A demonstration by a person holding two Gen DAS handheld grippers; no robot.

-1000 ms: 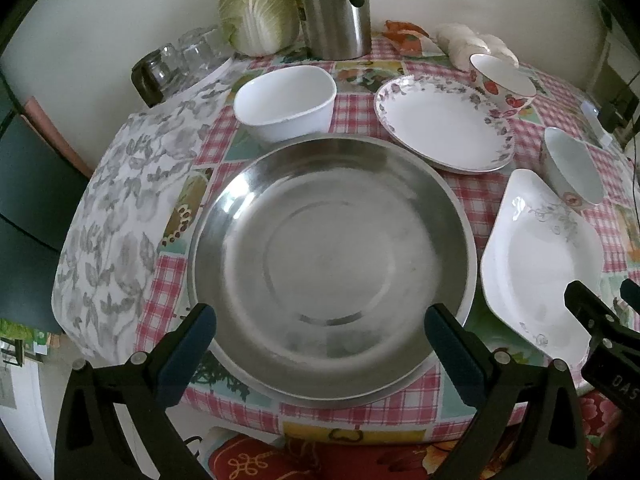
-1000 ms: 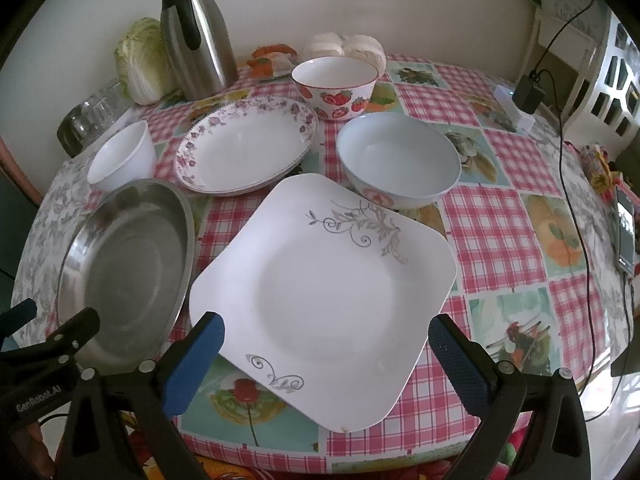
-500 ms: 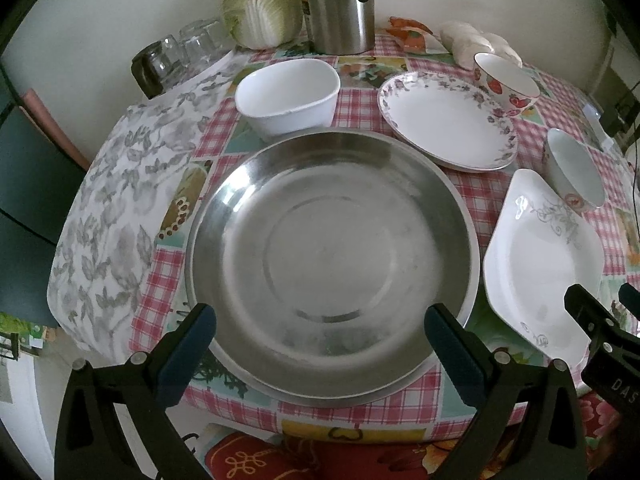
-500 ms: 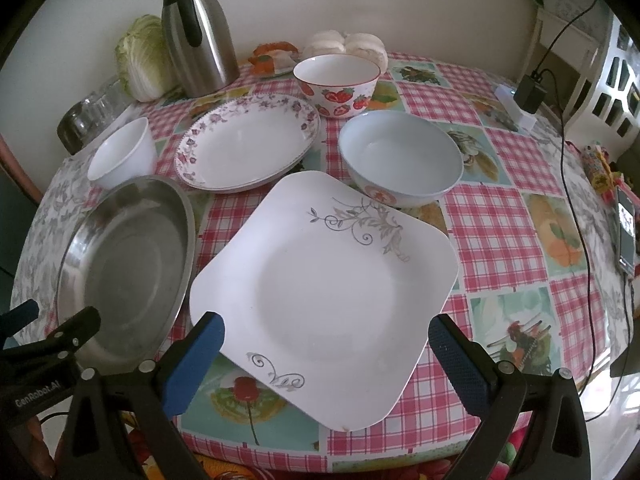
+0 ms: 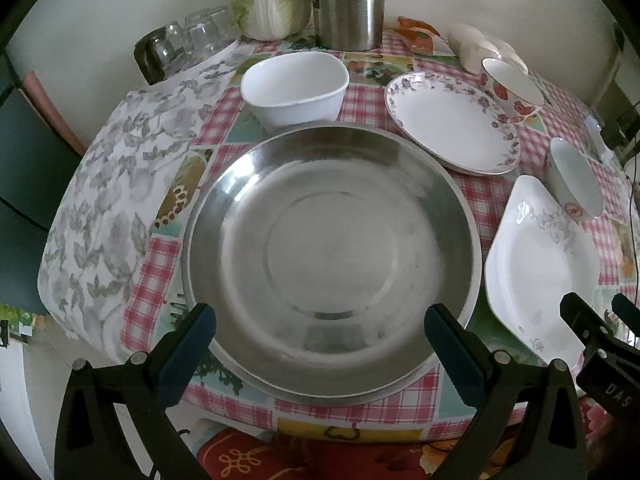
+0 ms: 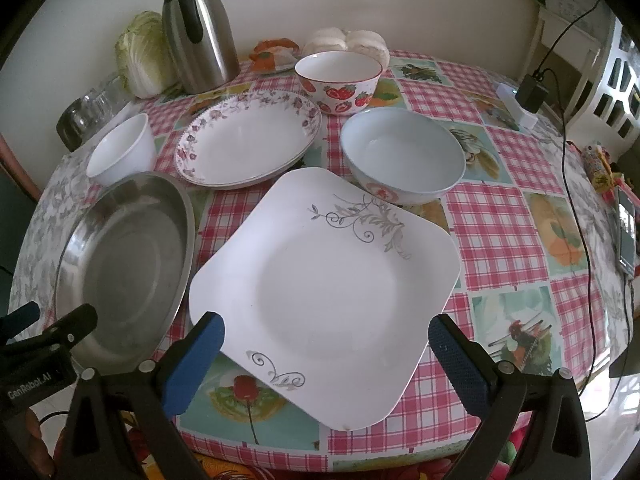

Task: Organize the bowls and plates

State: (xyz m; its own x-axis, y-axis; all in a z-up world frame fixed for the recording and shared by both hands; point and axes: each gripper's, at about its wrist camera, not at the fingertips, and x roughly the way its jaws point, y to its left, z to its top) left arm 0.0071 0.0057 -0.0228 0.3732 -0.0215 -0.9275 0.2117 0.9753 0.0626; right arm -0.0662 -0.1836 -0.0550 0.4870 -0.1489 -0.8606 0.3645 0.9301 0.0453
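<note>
Standing by the round worktop (image 6: 500, 208) with its checked cloth, biggest thing on it is the steel pan (image 5: 332, 260), sitting at the near left edge. The left gripper (image 5: 320, 332) hangs right over its near rim, fingers (image 5: 188, 340) spread wide and holding nothing, one on each side of the pan's front edge.

Just to the right of the pan is the square plate (image 6: 324, 280), white with grey scrollwork, its corner poking toward the worktop's edge. The right gripper (image 6: 326, 344) is lined up on it the same way, fingers (image 6: 196, 356) released and empty, straddling the near corner. Can't tell if either gripper actually touches the dishes.

Behind those two is the floral plate (image 6: 248, 140), looks like a couple stacked, right up against the square plate's far corner. The blue bowl (image 6: 404, 156) sits just beside the square plate's far right edge, maybe touching it. The strawberry bowl (image 6: 338, 80) is behind that, and the white bowl (image 5: 294, 86) is tight behind the pan's far rim.

Along the wall at the back: a steel thermos (image 6: 198, 28), a cabbage (image 6: 142, 56) beside it, and some glasses (image 5: 184, 40) off at the left edge. A charger and cable (image 6: 532, 92) lie on the far right.
</note>
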